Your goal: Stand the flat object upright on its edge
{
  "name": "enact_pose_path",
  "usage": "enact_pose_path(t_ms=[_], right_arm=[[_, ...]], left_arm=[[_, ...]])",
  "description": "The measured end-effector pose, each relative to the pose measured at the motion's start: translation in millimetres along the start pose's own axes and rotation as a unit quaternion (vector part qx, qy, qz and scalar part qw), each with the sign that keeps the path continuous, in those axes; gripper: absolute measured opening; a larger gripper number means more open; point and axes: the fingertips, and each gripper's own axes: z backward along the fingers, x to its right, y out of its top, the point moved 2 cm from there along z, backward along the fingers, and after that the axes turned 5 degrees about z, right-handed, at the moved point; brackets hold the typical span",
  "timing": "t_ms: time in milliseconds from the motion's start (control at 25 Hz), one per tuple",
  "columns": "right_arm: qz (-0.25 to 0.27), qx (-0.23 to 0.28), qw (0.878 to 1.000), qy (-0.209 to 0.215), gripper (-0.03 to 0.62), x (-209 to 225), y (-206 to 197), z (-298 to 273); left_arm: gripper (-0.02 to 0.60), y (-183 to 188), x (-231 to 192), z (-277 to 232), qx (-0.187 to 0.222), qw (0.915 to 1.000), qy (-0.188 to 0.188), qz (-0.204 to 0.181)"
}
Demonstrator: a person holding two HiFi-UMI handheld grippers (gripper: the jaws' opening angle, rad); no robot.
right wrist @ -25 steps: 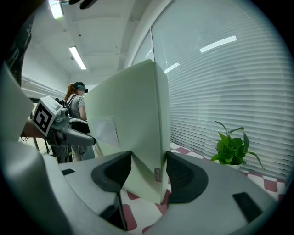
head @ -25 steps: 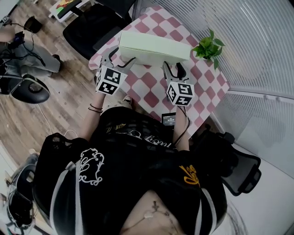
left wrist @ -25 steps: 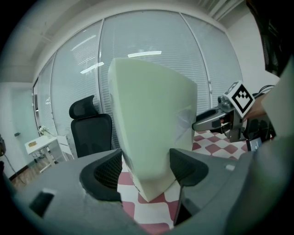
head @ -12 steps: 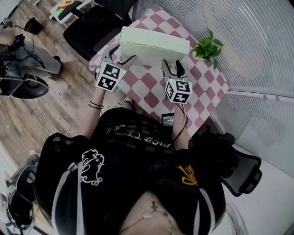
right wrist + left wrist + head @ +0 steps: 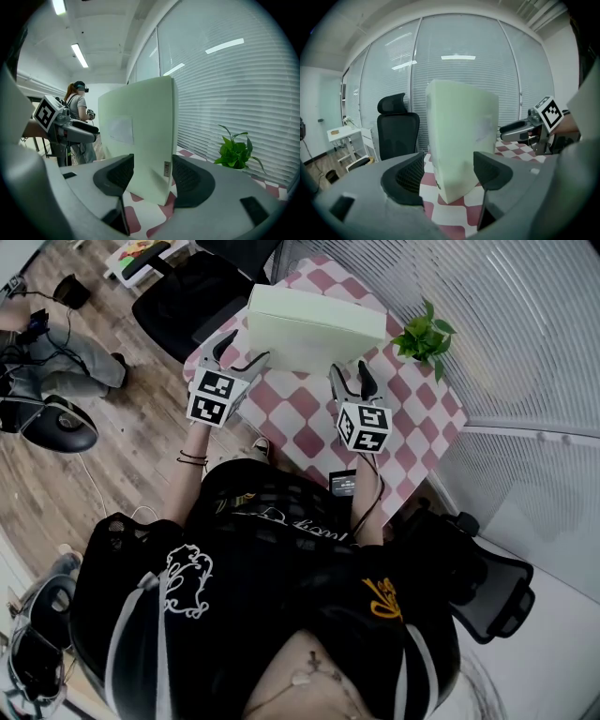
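Both arms reached out in front of the person. The left arm [image 5: 190, 474] and the right arm [image 5: 367, 502] each held a tool that pointed a little downward, each with a black-and-white marker cube [image 5: 213, 397] on top.

The left hand-held gripper [image 5: 449, 169] had its jaws very wide. The left end of the pale green box [image 5: 314, 329] was between them. One pad lay on the box's face and the other sat close against the other side. The right hand-held gripper [image 5: 151, 176] had its jaws wide too, one pad on each side of the box's right end, so it gripped the box.

The box stood up on its long thin edge in the middle of the worktop [image 5: 309, 435]. It leaned just a little, and its bottom corner looked to rest on the pink and white squares.

A small black gadget [image 5: 343, 483] lay at the near edge of the worktop. A little green plant [image 5: 427, 334] stood at the far right corner, well apart from the box.

White blinds [image 5: 525, 324] covered the glass wall behind. A black office chair [image 5: 187, 287] stood past the worktop on the wood floor [image 5: 141, 427]. Far off, another person [image 5: 78, 117] stood in the room.
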Motion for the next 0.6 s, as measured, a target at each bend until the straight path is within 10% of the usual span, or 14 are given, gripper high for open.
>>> enact_pose_path(t_ms=[600], right_arm=[[0.003,0.025,0.999,0.041,0.239,-34,3,65]], left_arm=[[0.325,-14,70,60,0.005,0.9998,-0.01,0.016]])
